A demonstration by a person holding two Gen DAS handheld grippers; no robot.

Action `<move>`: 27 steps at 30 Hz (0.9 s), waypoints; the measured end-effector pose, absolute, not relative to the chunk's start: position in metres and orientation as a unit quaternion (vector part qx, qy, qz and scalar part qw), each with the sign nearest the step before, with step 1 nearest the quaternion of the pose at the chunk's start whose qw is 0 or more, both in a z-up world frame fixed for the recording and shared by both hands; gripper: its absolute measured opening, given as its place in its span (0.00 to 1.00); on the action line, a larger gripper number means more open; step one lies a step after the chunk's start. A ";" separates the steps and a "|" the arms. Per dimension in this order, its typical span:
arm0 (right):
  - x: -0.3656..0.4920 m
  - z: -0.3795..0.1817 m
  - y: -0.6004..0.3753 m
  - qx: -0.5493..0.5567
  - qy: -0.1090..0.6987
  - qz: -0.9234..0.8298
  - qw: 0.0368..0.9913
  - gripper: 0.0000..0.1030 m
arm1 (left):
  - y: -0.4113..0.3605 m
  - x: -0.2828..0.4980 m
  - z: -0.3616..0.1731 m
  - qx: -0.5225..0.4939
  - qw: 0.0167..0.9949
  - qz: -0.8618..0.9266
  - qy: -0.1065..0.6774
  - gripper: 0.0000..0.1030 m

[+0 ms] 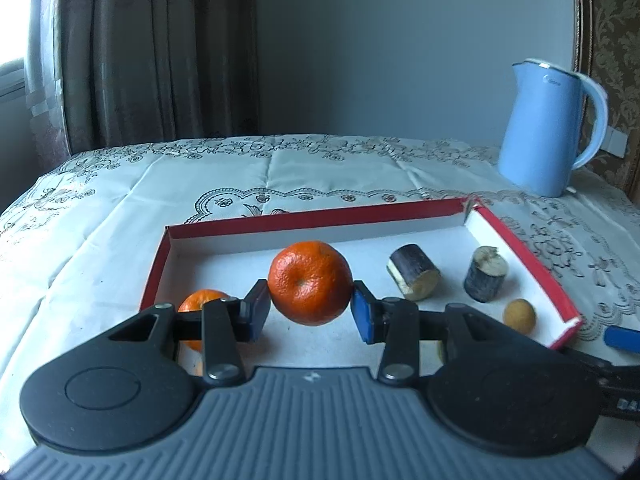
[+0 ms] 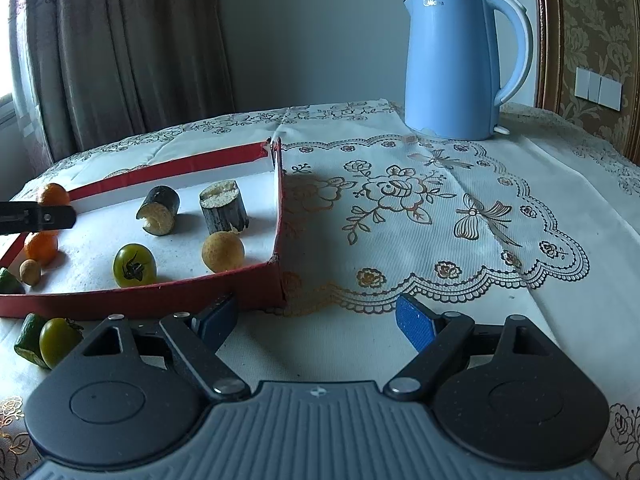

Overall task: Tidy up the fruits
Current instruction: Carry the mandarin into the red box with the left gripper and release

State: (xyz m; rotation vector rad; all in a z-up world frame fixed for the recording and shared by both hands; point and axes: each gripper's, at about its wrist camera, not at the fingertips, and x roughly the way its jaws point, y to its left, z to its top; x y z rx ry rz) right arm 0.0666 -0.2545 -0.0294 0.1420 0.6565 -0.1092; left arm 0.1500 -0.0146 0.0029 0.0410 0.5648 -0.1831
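Note:
My left gripper (image 1: 310,312) is shut on an orange mandarin (image 1: 310,282) and holds it just above the white floor of the red-walled tray (image 1: 320,216). A second mandarin (image 1: 200,302) lies in the tray, partly behind the left finger. Two dark-skinned sugarcane pieces (image 1: 414,278) (image 1: 486,274) and a small tan fruit (image 1: 519,316) rest toward the tray's right side. In the right wrist view my right gripper (image 2: 316,322) stands open over the tablecloth, just outside the tray's near right corner (image 2: 278,276), with nothing between its fingers. A green tomato (image 2: 134,264) and a yellow fruit (image 2: 223,251) lie in the tray.
A blue kettle (image 2: 456,60) stands at the back right of the table. Outside the tray's near wall lie a green lime piece (image 2: 30,338) and a yellow-green tomato (image 2: 60,340). A small brown fruit (image 2: 30,272) sits in the tray's left part. Curtains hang behind.

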 end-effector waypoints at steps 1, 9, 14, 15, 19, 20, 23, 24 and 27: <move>0.067 -0.030 -0.255 0.071 0.323 -0.053 0.942 0.84 | -0.015 0.154 0.001 0.022 0.956 -0.087 0.281 0.39; 0.068 -0.030 -0.256 0.077 0.324 -0.053 0.941 0.84 | -0.009 0.178 -0.016 0.011 0.952 -0.059 0.301 0.39; 0.068 -0.030 -0.256 0.077 0.324 -0.053 0.941 0.84 | -0.011 0.180 -0.019 0.017 0.954 -0.050 0.295 0.41; 0.068 -0.030 -0.256 0.077 0.324 -0.053 0.941 0.84 | -0.011 0.180 -0.019 0.022 0.955 -0.050 0.293 0.41; 0.068 -0.031 -0.256 0.078 0.324 -0.053 0.942 0.84 | -0.011 0.180 -0.019 0.020 0.955 -0.051 0.291 0.51; 0.068 -0.031 -0.256 0.078 0.324 -0.053 0.942 0.84 | -0.011 0.181 -0.019 0.018 0.955 -0.051 0.291 0.52; 0.068 -0.031 -0.255 0.078 0.323 -0.053 0.942 0.84 | -0.008 0.182 -0.020 0.011 0.954 -0.049 0.295 0.68; 0.068 -0.031 -0.256 0.078 0.324 -0.053 0.942 0.84 | -0.007 0.182 -0.021 0.008 0.954 -0.048 0.295 0.71; 0.068 -0.031 -0.256 0.078 0.323 -0.053 0.942 0.84 | -0.007 0.180 -0.020 0.007 0.954 -0.049 0.294 0.72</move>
